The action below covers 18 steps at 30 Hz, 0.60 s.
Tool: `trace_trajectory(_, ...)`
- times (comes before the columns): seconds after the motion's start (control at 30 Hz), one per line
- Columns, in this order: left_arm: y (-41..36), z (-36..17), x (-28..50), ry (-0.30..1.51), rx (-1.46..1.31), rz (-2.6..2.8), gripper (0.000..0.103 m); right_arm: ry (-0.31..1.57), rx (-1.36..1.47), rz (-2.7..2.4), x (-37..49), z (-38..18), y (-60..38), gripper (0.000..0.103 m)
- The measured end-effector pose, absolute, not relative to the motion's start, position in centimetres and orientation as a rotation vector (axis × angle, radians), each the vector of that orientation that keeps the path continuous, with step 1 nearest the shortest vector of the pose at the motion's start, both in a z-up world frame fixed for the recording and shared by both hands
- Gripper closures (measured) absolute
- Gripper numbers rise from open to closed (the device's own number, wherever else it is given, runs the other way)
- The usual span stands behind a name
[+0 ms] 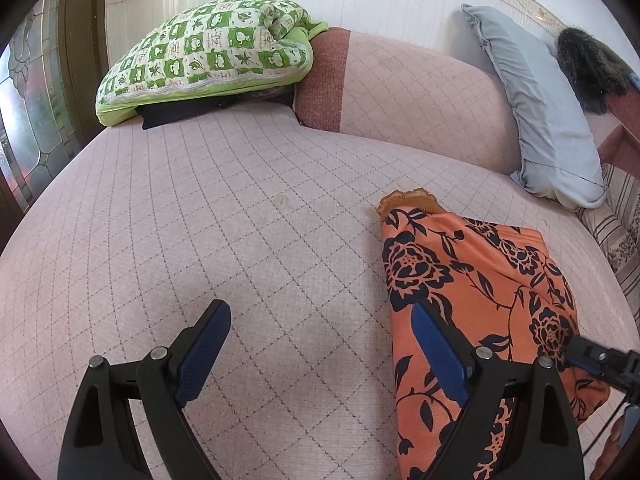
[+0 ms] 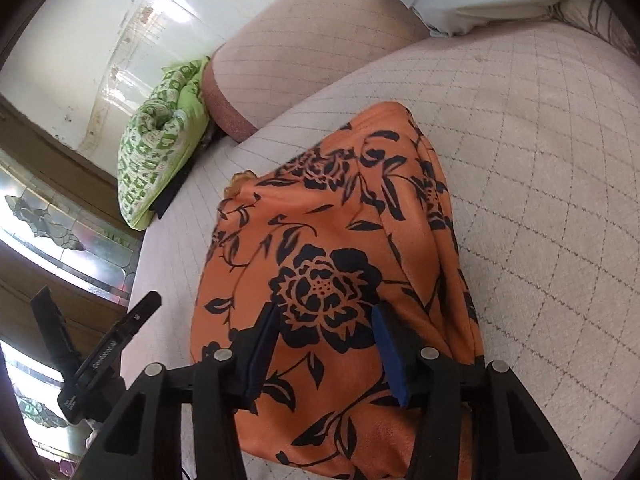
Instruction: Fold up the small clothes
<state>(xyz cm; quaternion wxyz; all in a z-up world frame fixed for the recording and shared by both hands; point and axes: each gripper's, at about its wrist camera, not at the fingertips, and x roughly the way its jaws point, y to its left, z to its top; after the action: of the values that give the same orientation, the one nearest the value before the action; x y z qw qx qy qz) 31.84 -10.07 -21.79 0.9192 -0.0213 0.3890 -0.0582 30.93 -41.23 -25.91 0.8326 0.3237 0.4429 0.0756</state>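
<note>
Nearest the right-wrist camera, the right gripper (image 2: 325, 334) is hanging over the garment (image 2: 332, 240), its jaws partly apart with the black flower print showing between them. The pads are not visibly pinching any cloth, so I am reading it as not gripping. In the left-wrist view the left gripper (image 1: 320, 334) is standing wide apart over the bare sofa seat (image 1: 200, 208), empty, its right finger overlapping the garment's near edge; whether it is touching cannot be told.

The orange floral garment is lying on the seat as a narrow, doubled-up bundle, layered along its right side, with a frilled hem (image 1: 408, 197) poking out at the far end. So at least one fold is looking done, though the edges are sitting loose and rounded; a final fold and some flattening are probably remaining.

Farther back, a green pillow (image 1: 208, 56) and a grey pillow (image 1: 540, 112) are leaning against the backrest.
</note>
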Motion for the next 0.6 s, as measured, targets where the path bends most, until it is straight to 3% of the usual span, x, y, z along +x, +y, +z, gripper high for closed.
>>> trace_trajectory(0.07, -10.2, -21.8, 31.9, 0.800, -0.042, -0.123, 0.011, 0.897, 0.688, 0.163, 30.5, -25.1, -42.0, 0.050)
trace_trajectory(0.2, -10.5, -22.1, 32.1, 0.815, -0.044, -0.142, 0.011, 0.832, 0.731, 0.123, 29.6, -24.7, -44.6, 0.039)
trace_trajectory(0.6, -12.6, -24.0, 33.0, 0.946, -0.129, -0.416, 0.011, 0.936, 0.824, 0.173, 30.7, -28.9, -47.1, 0.038)
